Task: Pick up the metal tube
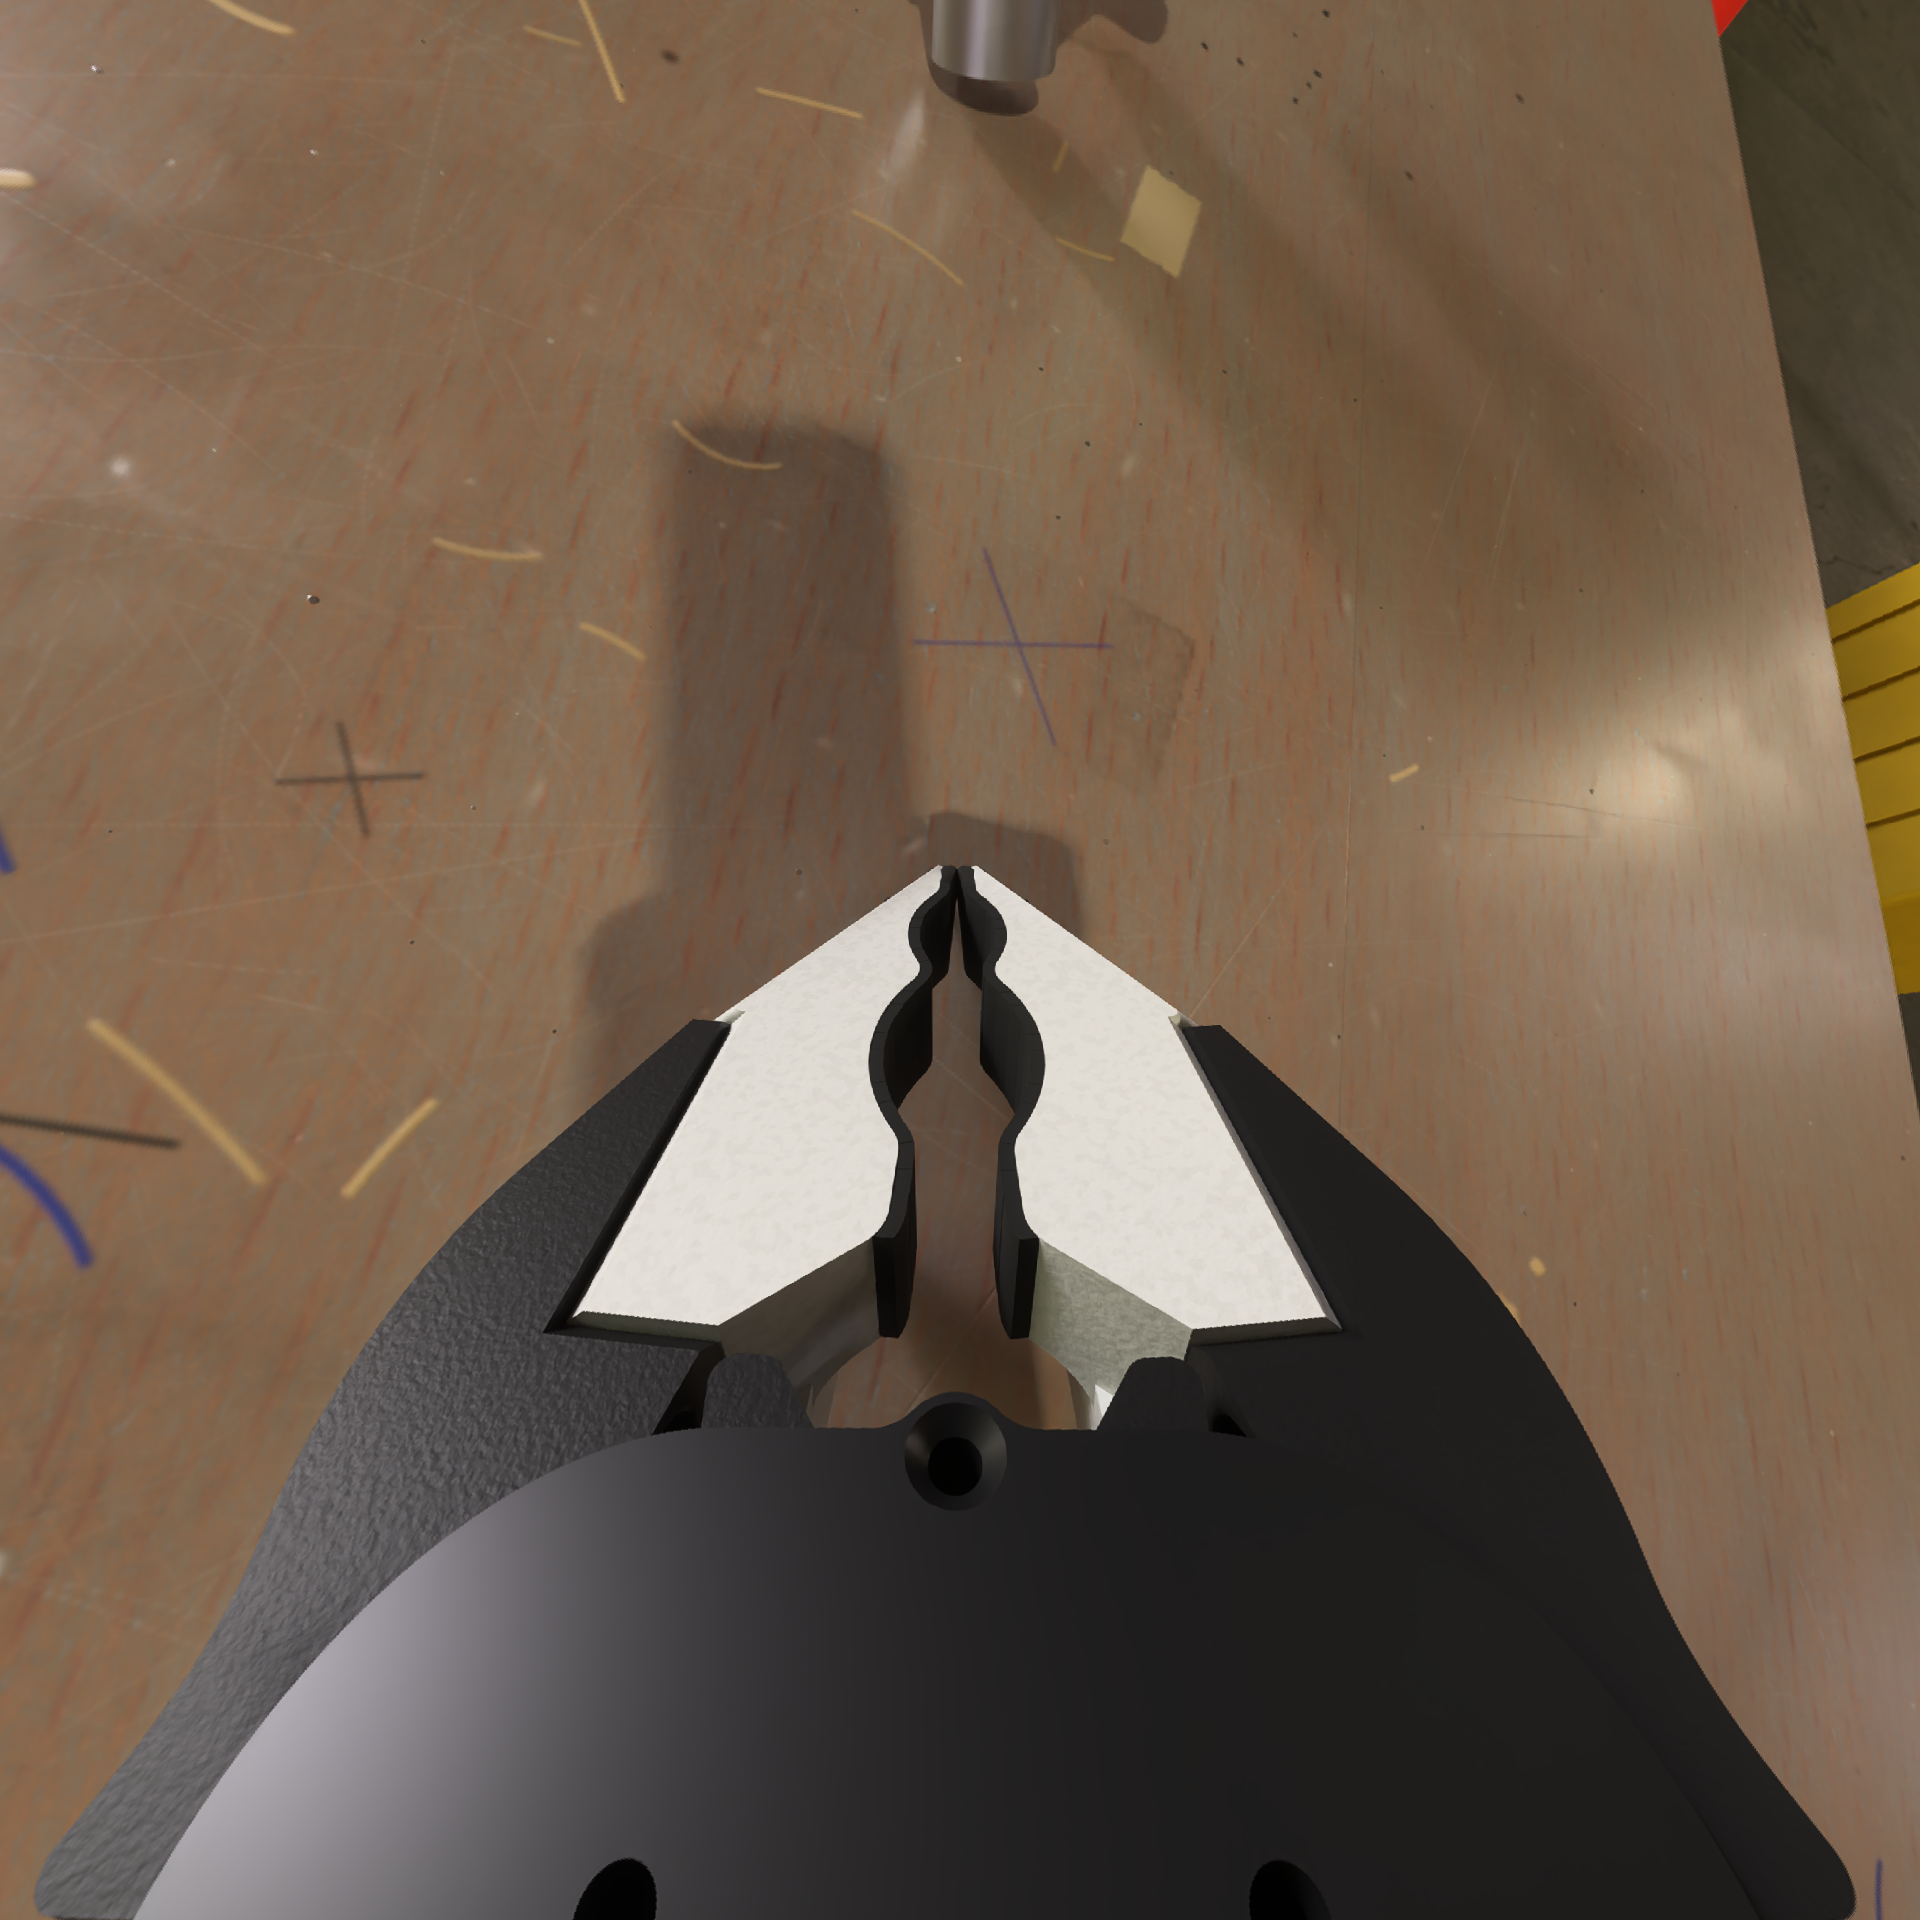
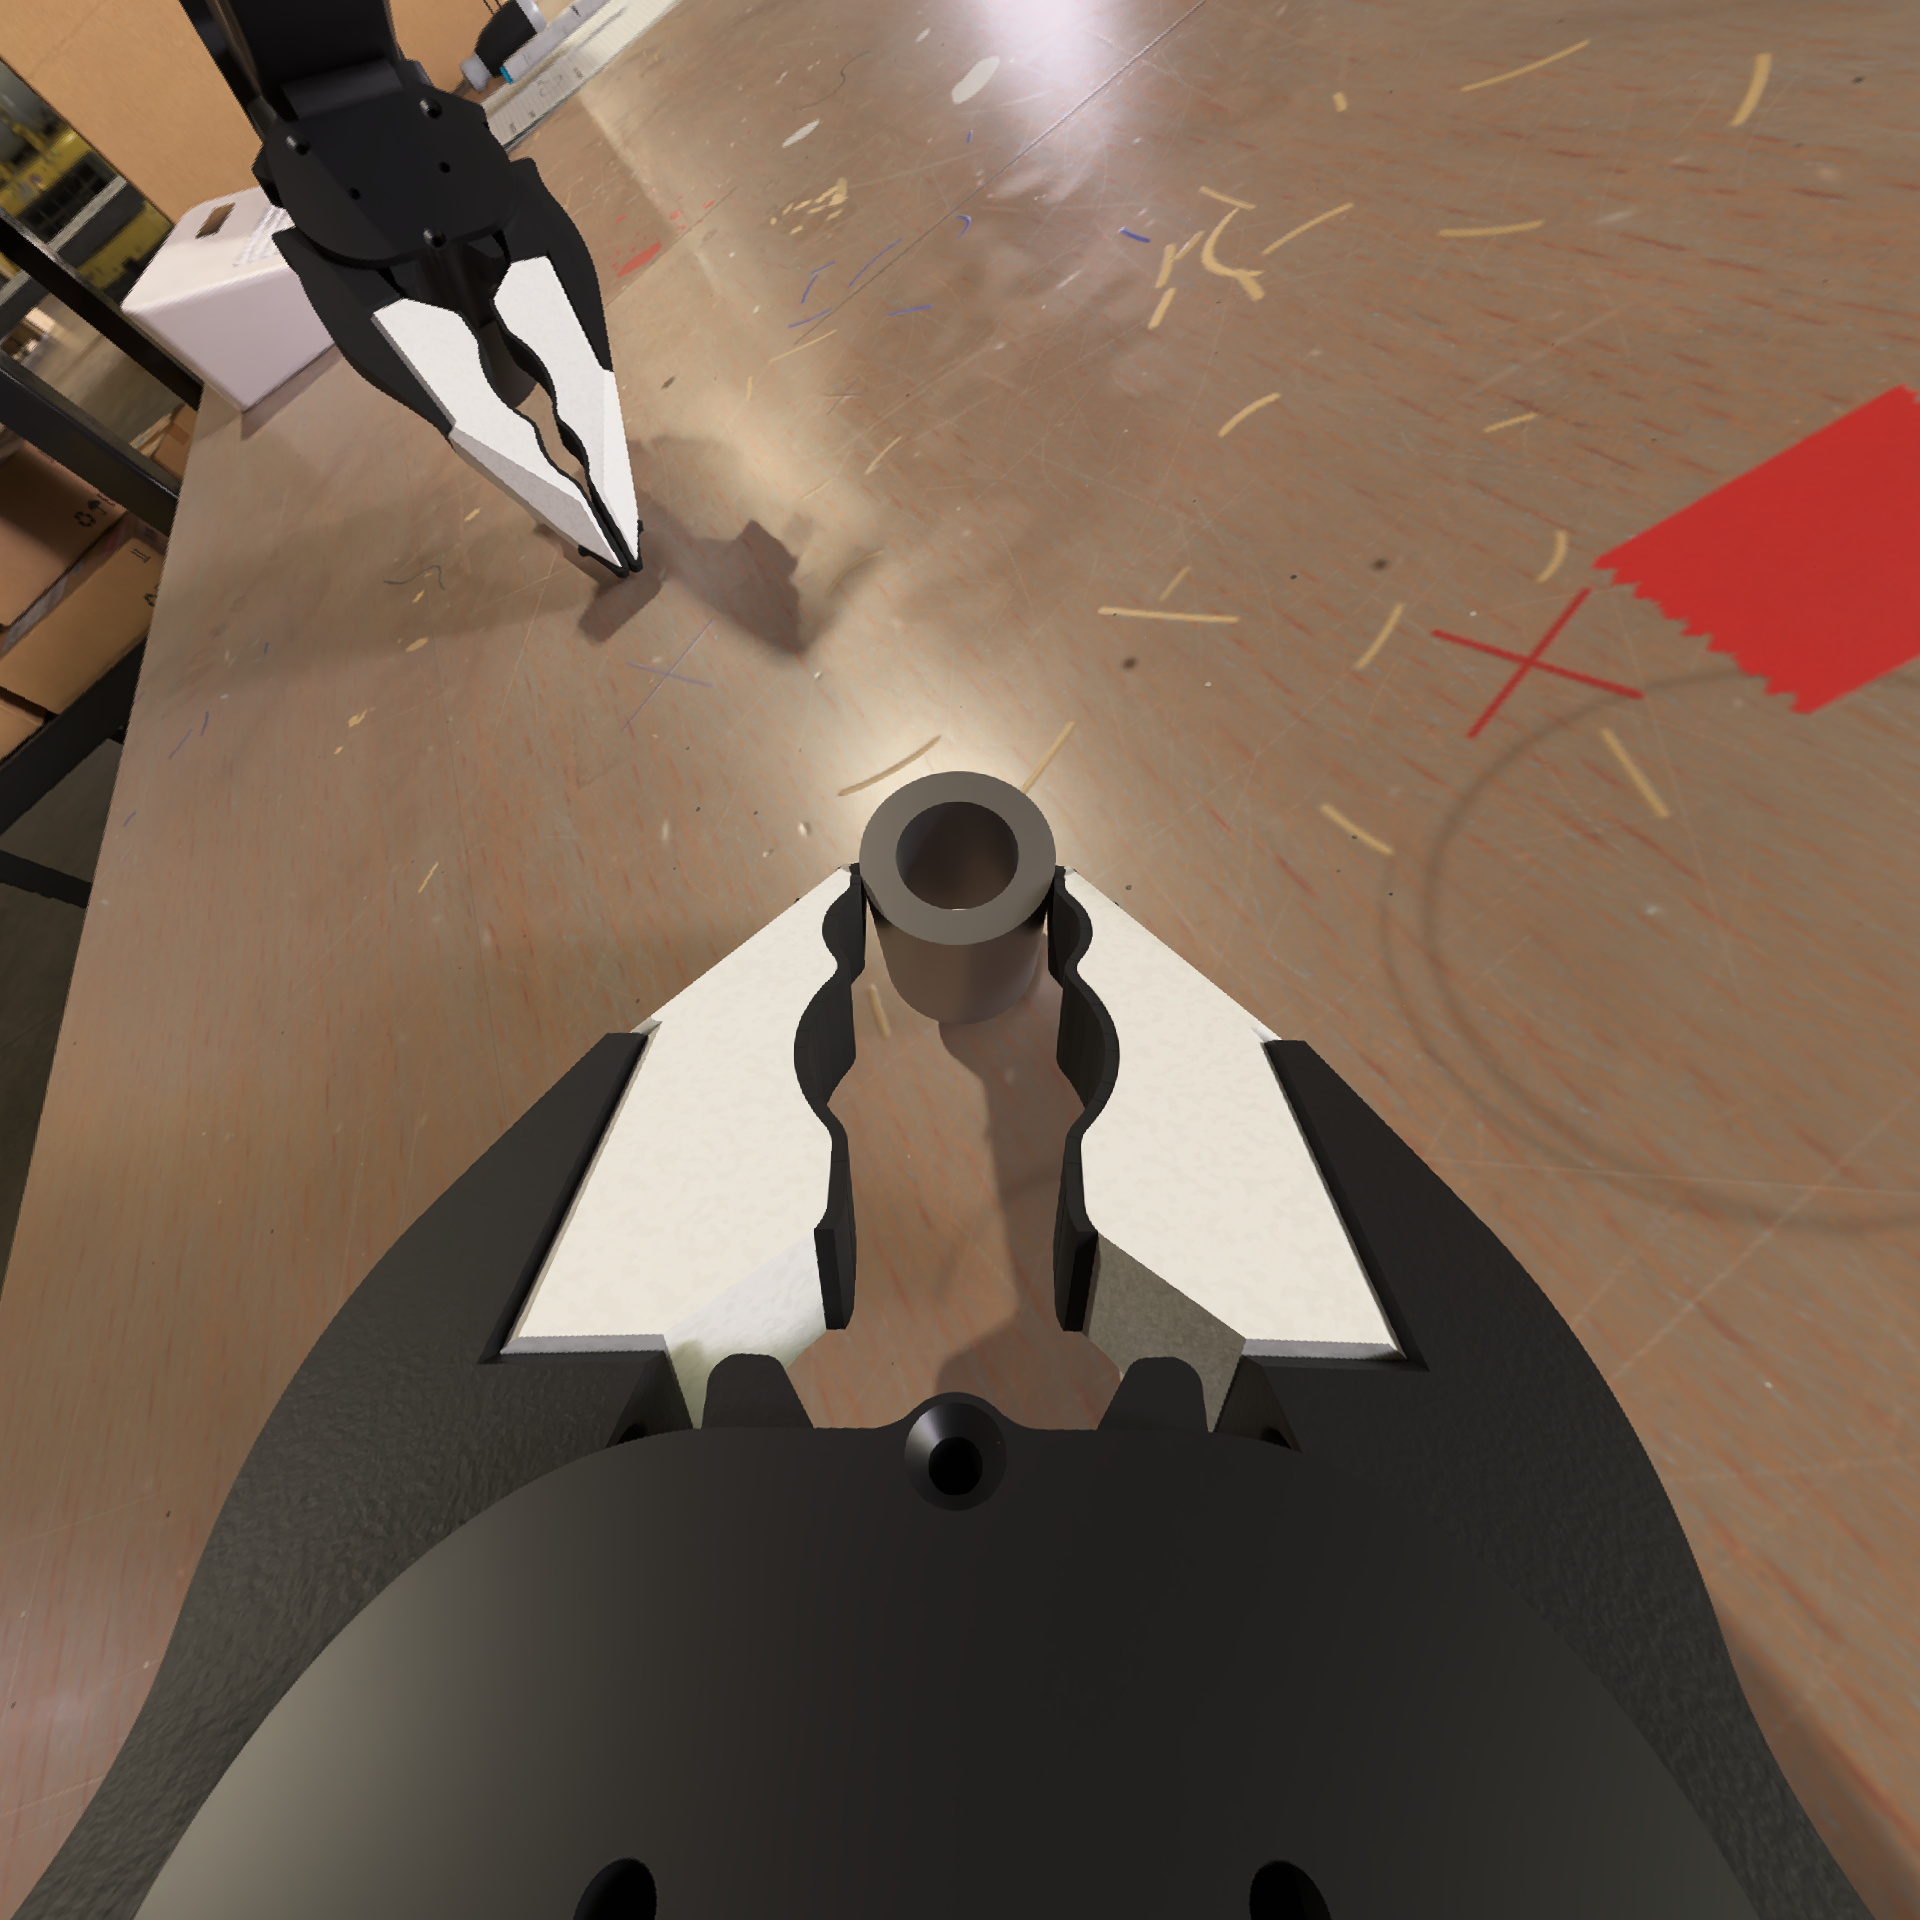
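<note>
The metal tube (image 2: pixel 956 914) is a short grey thick-walled cylinder, upright, with its open end facing the right wrist camera. My right gripper (image 2: pixel 956 883) is shut on it, and the fingertips press on both sides near its top rim. I cannot tell whether its base touches the wooden table (image 2: pixel 1247 1039). The tube's lower end shows at the top edge of the left wrist view (image 1: pixel 987 47). My left gripper (image 1: pixel 956 873) is shut and empty, with its tips just above the table. It also shows in the right wrist view (image 2: pixel 623 561), far left of the tube.
A white box (image 2: pixel 208 301) stands at the table's far left corner, with cardboard boxes (image 2: pixel 62 582) beyond the edge. Red tape (image 2: pixel 1787 561) and a red cross mark (image 2: pixel 1532 660) lie to the right. A yellow object (image 1: pixel 1881 727) sits beyond the table edge.
</note>
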{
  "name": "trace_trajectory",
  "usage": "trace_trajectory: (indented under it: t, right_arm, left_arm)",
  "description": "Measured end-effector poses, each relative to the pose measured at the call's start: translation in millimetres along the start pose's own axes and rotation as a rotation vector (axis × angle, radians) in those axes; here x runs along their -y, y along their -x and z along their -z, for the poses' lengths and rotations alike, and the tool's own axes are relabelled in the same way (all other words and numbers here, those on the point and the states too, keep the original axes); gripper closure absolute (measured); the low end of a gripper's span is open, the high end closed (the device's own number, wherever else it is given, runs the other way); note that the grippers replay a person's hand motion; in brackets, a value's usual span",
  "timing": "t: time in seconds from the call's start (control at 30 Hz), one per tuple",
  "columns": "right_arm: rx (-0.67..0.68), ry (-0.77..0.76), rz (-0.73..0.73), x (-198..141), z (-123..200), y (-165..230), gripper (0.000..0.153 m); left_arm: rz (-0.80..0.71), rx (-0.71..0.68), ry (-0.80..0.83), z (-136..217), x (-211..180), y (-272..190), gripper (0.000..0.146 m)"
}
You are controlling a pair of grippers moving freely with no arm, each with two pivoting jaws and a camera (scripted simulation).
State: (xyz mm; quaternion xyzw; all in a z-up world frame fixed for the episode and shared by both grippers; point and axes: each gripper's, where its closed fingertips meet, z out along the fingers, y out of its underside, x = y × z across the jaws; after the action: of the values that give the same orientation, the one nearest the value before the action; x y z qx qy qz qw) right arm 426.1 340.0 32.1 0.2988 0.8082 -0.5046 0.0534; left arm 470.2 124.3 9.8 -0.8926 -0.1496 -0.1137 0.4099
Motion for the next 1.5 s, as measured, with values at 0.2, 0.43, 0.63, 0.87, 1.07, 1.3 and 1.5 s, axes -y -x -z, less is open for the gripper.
trace_trajectory:
  t: [0.2,0.43,0.63,0.87,1.07,1.3,1.5]
  right_arm:
    - [0.001,0.000,-0.001,0.0,0.0,0.0,0.118]
    - [0.005,0.000,-0.006,0.1,0.1,0.0,0.118]
    - [0.006,0.000,-0.007,0.1,0.0,0.0,0.118]
    - [0.010,-0.001,-0.013,0.3,0.0,-0.1,0.118]
    - [0.022,-0.004,-0.032,0.7,0.2,-0.7,0.118]
    - [0.028,-0.006,-0.044,1.0,0.5,-1.3,0.118]
    - [0.031,-0.006,-0.048,1.1,0.5,-1.3,0.118]
  left_arm:
    - [0.000,0.002,0.004,-0.5,-0.4,0.3,0.146]
    - [0.009,-0.005,0.003,-0.4,-0.3,0.3,0.146]
    - [0.017,-0.011,0.001,-0.3,-0.1,0.5,0.146]
    - [0.025,-0.017,-0.001,-0.2,0.2,0.7,0.146]
    - [0.031,-0.023,-0.002,-0.1,0.4,0.7,0.146]
    - [0.042,-0.033,-0.004,0.2,0.6,0.6,0.146]
    - [0.034,-0.026,-0.003,0.0,0.5,0.7,0.146]
